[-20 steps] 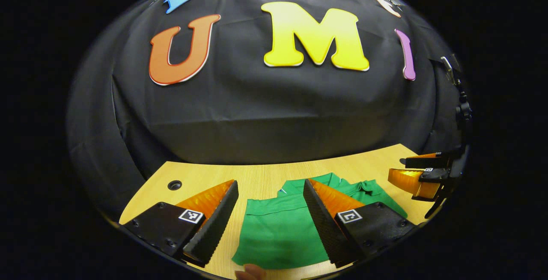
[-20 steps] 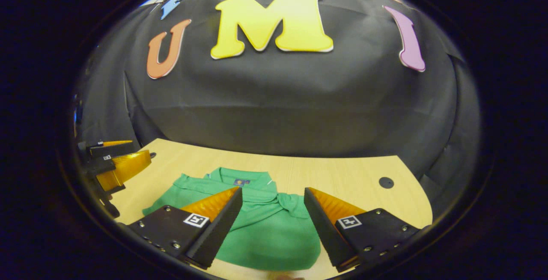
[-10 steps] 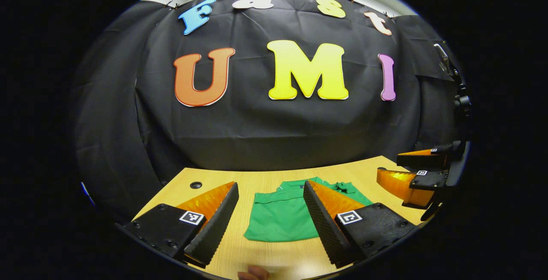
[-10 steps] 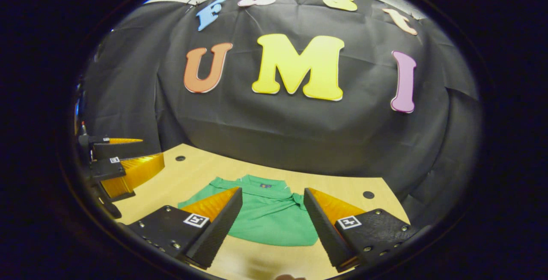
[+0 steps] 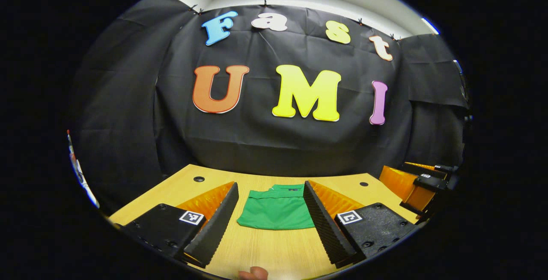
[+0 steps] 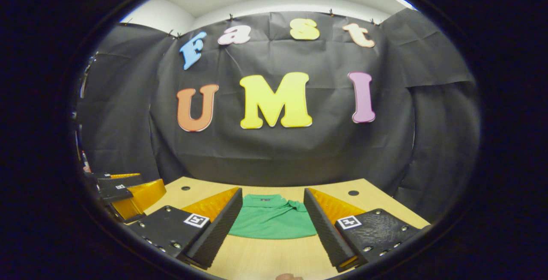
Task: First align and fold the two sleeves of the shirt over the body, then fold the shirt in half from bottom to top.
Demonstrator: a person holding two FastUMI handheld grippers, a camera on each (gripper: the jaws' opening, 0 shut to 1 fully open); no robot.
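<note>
A green shirt point(image 5: 277, 211) lies folded into a compact rectangle on the wooden table point(image 5: 274, 250), collar toward the far wall. In the right gripper view the same shirt point(image 6: 272, 222) sits between the fingers but farther off on the table. My left gripper point(image 5: 270, 224) is open and holds nothing, pulled back over the table's near part. My right gripper point(image 6: 269, 228) is open too, nothing between its fingers. The right gripper point(image 5: 417, 186) also appears at the right edge of the left gripper view, and the left gripper point(image 6: 124, 190) at the left edge of the right gripper view.
The wooden table point(image 6: 265, 258) has small round holes near its far corners point(image 5: 198, 179) point(image 6: 353, 193). Black cloth wall stands right behind the table. A fingertip point(image 5: 252, 273) shows at the bottom edge.
Both grippers have drawn back and tilted up from the shirt; it now looks smaller and farther away, and more wall and ceiling show. Both stay open.
</note>
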